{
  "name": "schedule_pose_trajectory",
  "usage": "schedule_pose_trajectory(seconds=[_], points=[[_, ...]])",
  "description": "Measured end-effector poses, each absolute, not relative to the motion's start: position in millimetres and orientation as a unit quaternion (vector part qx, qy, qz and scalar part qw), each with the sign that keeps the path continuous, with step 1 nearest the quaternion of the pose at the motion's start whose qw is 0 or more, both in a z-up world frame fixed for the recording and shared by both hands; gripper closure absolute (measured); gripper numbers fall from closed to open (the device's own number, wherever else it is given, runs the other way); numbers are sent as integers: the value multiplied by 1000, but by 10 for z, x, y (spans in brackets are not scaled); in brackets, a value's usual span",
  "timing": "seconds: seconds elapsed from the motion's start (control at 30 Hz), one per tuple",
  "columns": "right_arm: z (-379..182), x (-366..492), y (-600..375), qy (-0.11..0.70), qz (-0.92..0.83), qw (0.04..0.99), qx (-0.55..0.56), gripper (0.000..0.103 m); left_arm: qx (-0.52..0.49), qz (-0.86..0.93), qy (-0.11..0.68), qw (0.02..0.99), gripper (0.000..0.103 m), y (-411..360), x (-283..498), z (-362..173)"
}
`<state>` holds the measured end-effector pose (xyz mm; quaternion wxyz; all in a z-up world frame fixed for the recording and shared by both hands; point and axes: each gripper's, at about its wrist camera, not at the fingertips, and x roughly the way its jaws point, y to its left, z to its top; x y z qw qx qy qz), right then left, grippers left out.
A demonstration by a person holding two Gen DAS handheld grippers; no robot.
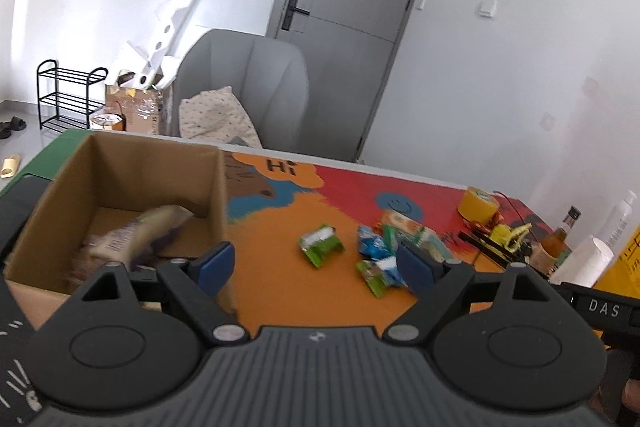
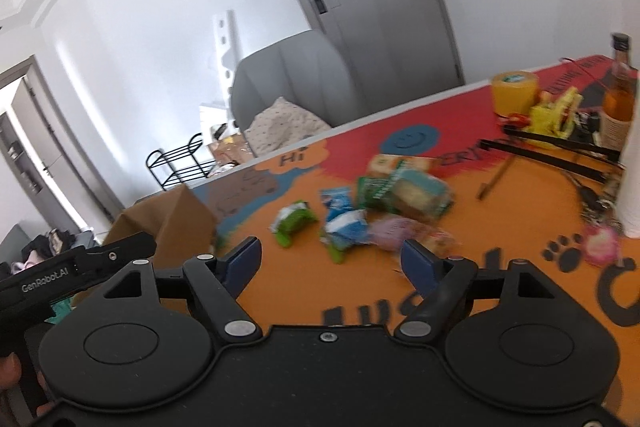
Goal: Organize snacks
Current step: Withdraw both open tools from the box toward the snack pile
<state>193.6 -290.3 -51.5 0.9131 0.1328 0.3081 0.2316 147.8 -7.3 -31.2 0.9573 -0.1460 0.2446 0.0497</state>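
Cardboard box (image 1: 120, 187) interior w/ packets shows only in left view; both grippers' jaws released, empty.

One cardboard box (image 1: 120, 179) is seen at the table's left end, with blurred packets inside that cannot be counted. About seven snack packets (image 2: 340, 223) are scattered mid-table. One yellow tape roll (image 2: 514, 91) and one bottle (image 2: 620, 95) are counted near the right edge.

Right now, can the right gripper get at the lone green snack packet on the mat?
Probably yes. The right gripper has open, empty jaws, and the green packet lies just ahead on the mat, clear of the box and of the other snacks.
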Motion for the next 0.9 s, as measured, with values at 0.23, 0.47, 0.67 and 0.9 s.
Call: schedule_pose_trajectory(seconds=[0.23, 0.47, 0.67, 0.9], points=[[-621, 1975, -3109, 315, 215, 914, 141, 25, -138, 36, 257, 956, 16, -268, 1574, -395], [-703, 2045, -3196, 320, 212, 912, 146, 25, -126, 27, 270, 954, 16, -424, 1701, -474], [-806, 2144, -3240, 329, 208, 908, 152, 25, -124, 27, 281, 951, 16, -489, 1853, -588], [-918, 2313, -3220, 341, 210, 903, 156, 25, -123, 31, 292, 948, 16, -535, 2092, -730]])
